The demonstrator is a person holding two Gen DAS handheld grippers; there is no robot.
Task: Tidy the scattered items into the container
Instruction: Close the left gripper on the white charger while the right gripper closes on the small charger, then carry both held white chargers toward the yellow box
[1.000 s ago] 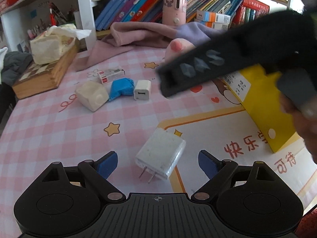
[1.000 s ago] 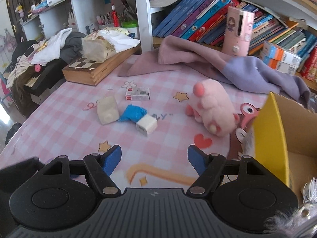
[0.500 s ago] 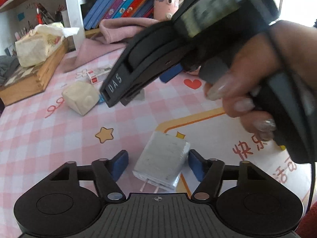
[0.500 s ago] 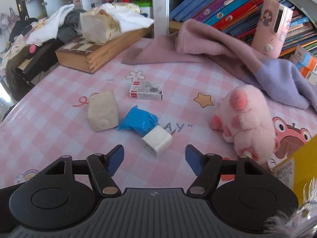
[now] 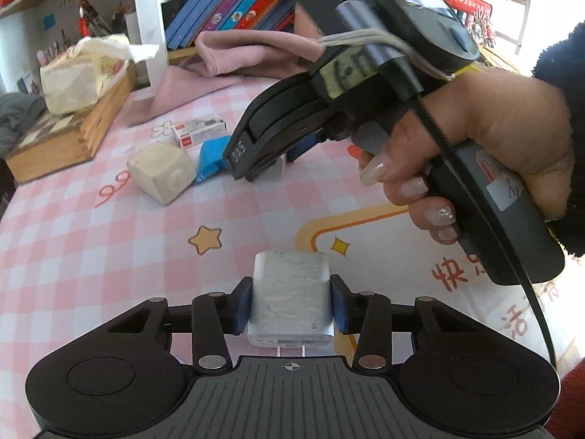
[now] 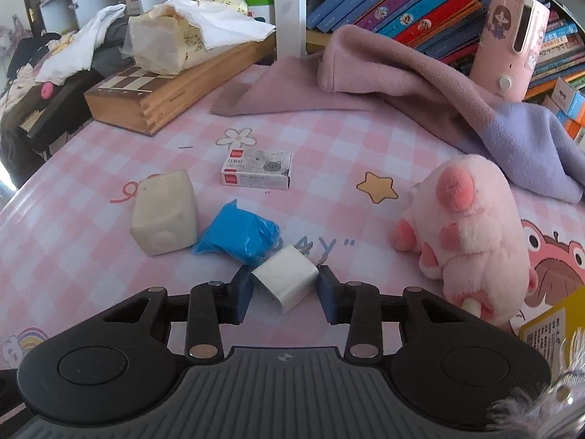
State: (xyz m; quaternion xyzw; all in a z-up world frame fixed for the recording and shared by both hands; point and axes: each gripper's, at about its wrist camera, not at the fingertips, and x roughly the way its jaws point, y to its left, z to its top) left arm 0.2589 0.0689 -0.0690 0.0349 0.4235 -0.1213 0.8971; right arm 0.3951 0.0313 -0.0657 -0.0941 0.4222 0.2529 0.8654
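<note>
Chargers sit in both tools: the large charger (image 5: 291, 298) is clamped by the left tool (image 5: 291, 303), while the right tool (image 6: 285, 289) brackets the small charger (image 6: 284, 278) mid-surface, possibly only loosely. Gripped corner-on, it may twist out when lifted.

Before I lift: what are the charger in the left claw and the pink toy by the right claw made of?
Charger: looks like hard white plastic, matte and scuffed, with metal prongs; both left claw pads press its sides. Pink toy: plush fabric, fuzzy nap, probably soft-stuffed.
</note>
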